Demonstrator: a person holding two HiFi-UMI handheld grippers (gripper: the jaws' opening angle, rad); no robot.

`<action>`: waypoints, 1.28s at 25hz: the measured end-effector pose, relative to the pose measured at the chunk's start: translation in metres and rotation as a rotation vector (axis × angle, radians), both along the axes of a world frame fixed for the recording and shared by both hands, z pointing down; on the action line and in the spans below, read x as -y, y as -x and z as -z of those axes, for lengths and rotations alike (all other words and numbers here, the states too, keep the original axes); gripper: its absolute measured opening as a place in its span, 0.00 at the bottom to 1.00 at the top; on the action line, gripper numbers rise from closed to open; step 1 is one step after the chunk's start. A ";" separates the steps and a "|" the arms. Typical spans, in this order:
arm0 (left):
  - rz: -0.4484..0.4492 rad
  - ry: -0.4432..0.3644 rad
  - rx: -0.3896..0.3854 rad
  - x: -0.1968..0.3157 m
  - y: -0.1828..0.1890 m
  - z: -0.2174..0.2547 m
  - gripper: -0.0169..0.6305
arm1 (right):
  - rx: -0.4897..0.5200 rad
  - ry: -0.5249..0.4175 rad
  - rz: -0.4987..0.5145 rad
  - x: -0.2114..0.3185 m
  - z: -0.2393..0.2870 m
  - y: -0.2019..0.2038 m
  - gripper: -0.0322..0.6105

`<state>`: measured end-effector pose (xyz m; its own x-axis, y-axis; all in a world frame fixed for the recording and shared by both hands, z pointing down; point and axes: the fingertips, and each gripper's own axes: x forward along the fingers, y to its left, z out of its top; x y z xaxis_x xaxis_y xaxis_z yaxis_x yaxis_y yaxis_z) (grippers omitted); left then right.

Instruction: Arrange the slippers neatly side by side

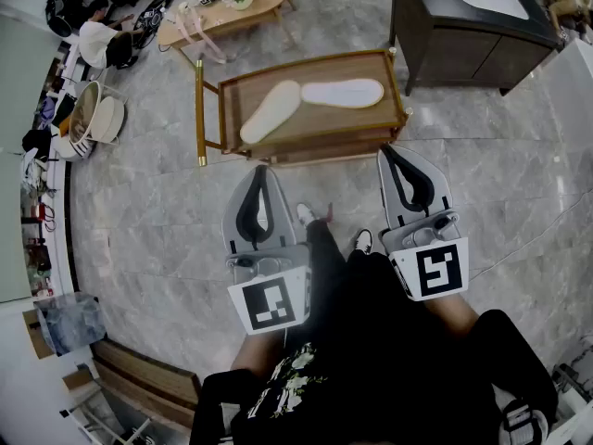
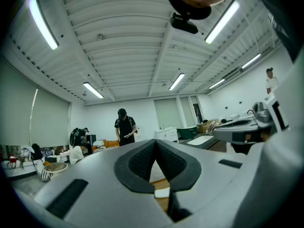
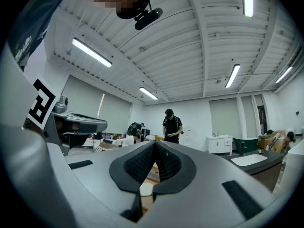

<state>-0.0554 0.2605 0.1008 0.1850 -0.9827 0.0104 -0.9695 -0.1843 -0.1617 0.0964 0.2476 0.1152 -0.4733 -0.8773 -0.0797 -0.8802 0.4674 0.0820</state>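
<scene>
Left gripper: the left gripper [image 1: 260,170] has smooth grey plastic shells and black ribbed pads. Its tips are pressed together with nothing between them.
Right gripper: the right gripper [image 1: 387,151] is built the same way, and it too is closed tip to tip and empty.
Slippers: the cream slipper [image 1: 271,112] is flat, long, matt and round-ended, and it lies slanted. The white slipper [image 1: 343,93] has the same shape and lies crosswise. Their ends meet or nearly meet, so the pair makes a wide V rather than lying parallel.
Support: both slippers lie on a low brown wooden table [image 1: 357,126] with a raised rim, beyond both grippers.
Floor: a glossy grey marble floor [image 1: 148,211] of veined tiles lies under the grippers.
Head view only: it shows the slippers whole and a dark cabinet [image 1: 463,35] at upper right.
Gripper views only: they show a ribbed white ceiling [image 2: 128,42] with strip lights and a standing person in black [image 2: 125,127]. Below the left pads' meeting point, a sliver of white and of wood shows through.
</scene>
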 end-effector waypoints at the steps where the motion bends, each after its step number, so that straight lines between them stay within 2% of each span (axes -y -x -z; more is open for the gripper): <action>1: 0.001 -0.002 0.002 -0.001 0.001 -0.001 0.03 | -0.002 0.011 0.001 0.000 -0.002 0.001 0.05; 6: 0.011 0.005 0.008 -0.001 0.006 -0.006 0.03 | -0.002 0.023 0.020 -0.001 -0.008 0.009 0.05; 10: 0.013 0.011 0.002 0.001 0.009 -0.010 0.03 | 0.048 0.009 0.084 0.000 -0.012 0.018 0.05; 21: -0.023 -0.004 0.021 0.015 0.002 -0.012 0.03 | 0.019 -0.001 0.115 0.005 -0.013 0.028 0.05; 32: 0.018 -0.010 -0.003 0.026 0.024 -0.011 0.03 | 0.015 -0.024 0.168 0.017 -0.007 0.049 0.05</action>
